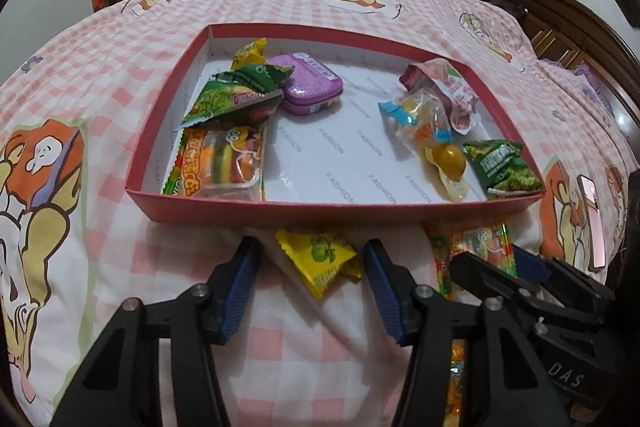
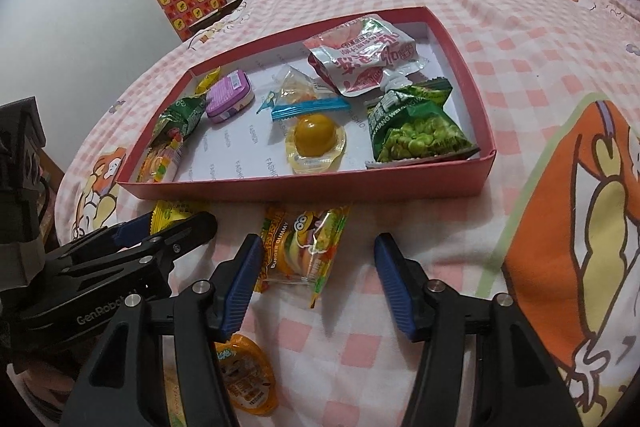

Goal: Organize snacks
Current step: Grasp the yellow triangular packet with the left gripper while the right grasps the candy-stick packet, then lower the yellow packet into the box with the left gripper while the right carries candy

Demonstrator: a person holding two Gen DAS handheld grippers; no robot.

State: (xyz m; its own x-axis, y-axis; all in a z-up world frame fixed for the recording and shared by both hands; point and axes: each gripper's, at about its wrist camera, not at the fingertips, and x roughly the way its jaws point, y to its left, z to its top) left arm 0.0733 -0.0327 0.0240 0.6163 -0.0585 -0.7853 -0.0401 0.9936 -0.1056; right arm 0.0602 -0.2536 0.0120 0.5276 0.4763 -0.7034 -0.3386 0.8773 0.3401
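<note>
Left wrist view: the left gripper (image 1: 310, 255) points down at the pink checked bedspread (image 1: 160, 7), its blue-padded jaws partly open. A yellow snack packet (image 1: 320, 259) lies on the cloth between the fingertips, clear of both pads, so nothing is held. At twelve o'clock from the packet sits the shallow red box (image 1: 340, 207), its near wall just beyond the packet. Inside, at ten o'clock, are a burger gummy pack (image 1: 224, 163), a green triangular packet (image 1: 236, 95) and a purple tin (image 1: 308, 83); at two o'clock lie a clear candy bag (image 1: 420, 123), a yellow jelly cup (image 1: 450, 159) and a green pea packet (image 1: 504, 163). The right gripper (image 1: 524, 267) enters at three o'clock.

Right wrist view: the right gripper (image 2: 318, 251) is also part open and grasps nothing. A second burger gummy pack (image 2: 300, 251) lies on the bedspread between its fingers, its edge at the left pad; I cannot tell whether they touch. The red box lies at twelve o'clock. An orange jelly cup (image 2: 246, 375) rests at seven o'clock beneath the left finger. The left gripper shows at nine o'clock, over the yellow packet.
</note>
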